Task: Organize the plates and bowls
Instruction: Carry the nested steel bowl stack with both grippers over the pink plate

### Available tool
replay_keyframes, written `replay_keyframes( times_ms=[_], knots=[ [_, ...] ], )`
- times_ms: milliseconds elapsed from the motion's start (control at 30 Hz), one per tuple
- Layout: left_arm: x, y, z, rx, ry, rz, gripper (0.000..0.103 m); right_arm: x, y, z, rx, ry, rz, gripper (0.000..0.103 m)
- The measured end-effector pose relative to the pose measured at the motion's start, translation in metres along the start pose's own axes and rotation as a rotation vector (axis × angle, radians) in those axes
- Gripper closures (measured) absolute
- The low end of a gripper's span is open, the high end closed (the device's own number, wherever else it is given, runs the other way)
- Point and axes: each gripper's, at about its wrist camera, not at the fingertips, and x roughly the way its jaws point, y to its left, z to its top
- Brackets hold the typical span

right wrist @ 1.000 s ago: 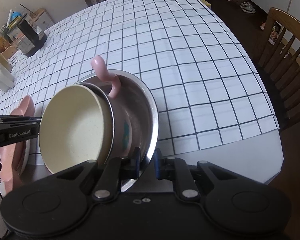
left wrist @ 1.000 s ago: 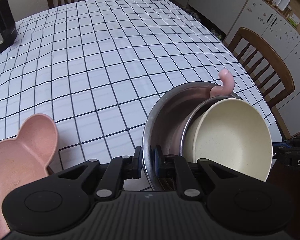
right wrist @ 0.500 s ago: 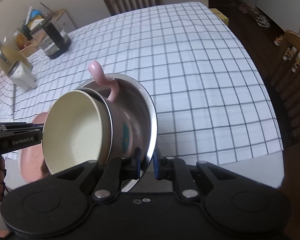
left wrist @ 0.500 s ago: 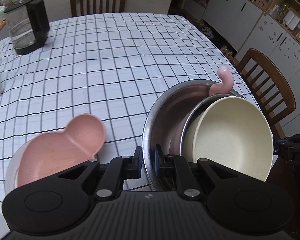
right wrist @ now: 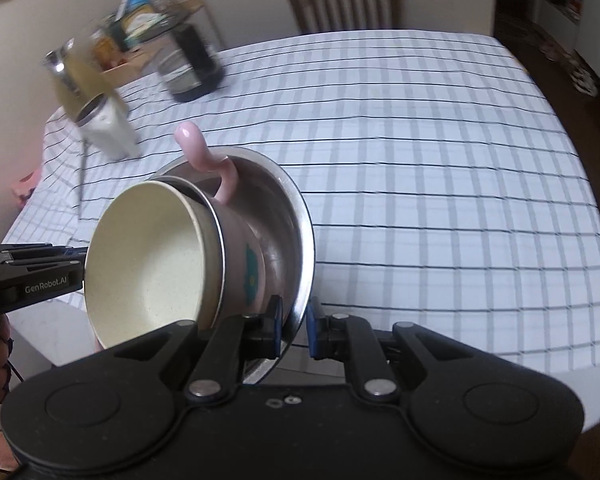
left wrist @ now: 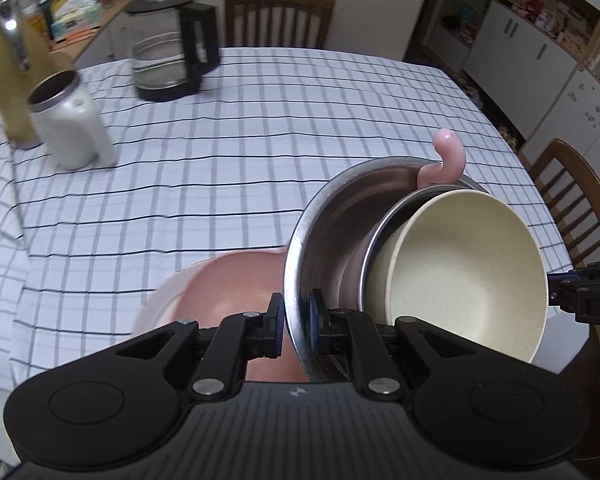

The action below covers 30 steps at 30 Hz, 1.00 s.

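Note:
Both grippers hold one nested stack in the air over the table's near edge. My left gripper (left wrist: 294, 326) is shut on the rim of the big steel bowl (left wrist: 332, 220). My right gripper (right wrist: 294, 328) is shut on the opposite rim of the same steel bowl (right wrist: 296, 224). Inside it sit a pink bowl with a curled pink handle (left wrist: 446, 156) (right wrist: 204, 156), a smaller steel rim, and a cream bowl (left wrist: 464, 272) (right wrist: 148, 260). A pink ear-shaped plate (left wrist: 228, 284) on a white plate (left wrist: 152, 312) lies on the table, partly under the stack.
The checked tablecloth (left wrist: 240, 140) covers the table. A white kettle (left wrist: 70, 128), a glass coffee pot (left wrist: 168, 60) and a yellowish pitcher (left wrist: 8, 80) stand at the far left. Wooden chairs stand at the far end (left wrist: 278, 16) and right side (left wrist: 576, 200).
Both grippers with the bowl stack have moved left along the near edge; the pink plate now lies partly under the stack, and the kettle and coffee pot have come into view.

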Motion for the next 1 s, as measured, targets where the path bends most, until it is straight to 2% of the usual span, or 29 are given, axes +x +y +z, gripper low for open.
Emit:
replay_keyframes(
  times_ms=[267,433,667,1000],
  knots=[
    [-0.017,0.058,-0.011,-0.089,0.001,0.082,0.092,0.030,0.056,0.014,-0.075,0.037,0.061,0.090],
    [-0.018,0.081,-0.023,-0.120,0.015,0.114,0.092,0.047,0.082,0.014,-0.114,0.070,0.091,0.090],
    [-0.007,0.090,-0.038,-0.143,0.047,0.121,0.092,0.070,0.096,0.008,-0.139,0.117,0.092,0.090],
    [0.011,0.094,-0.037,-0.151,0.080,0.102,0.092,0.085,0.097,0.007,-0.130,0.149,0.056,0.090]
  ],
)
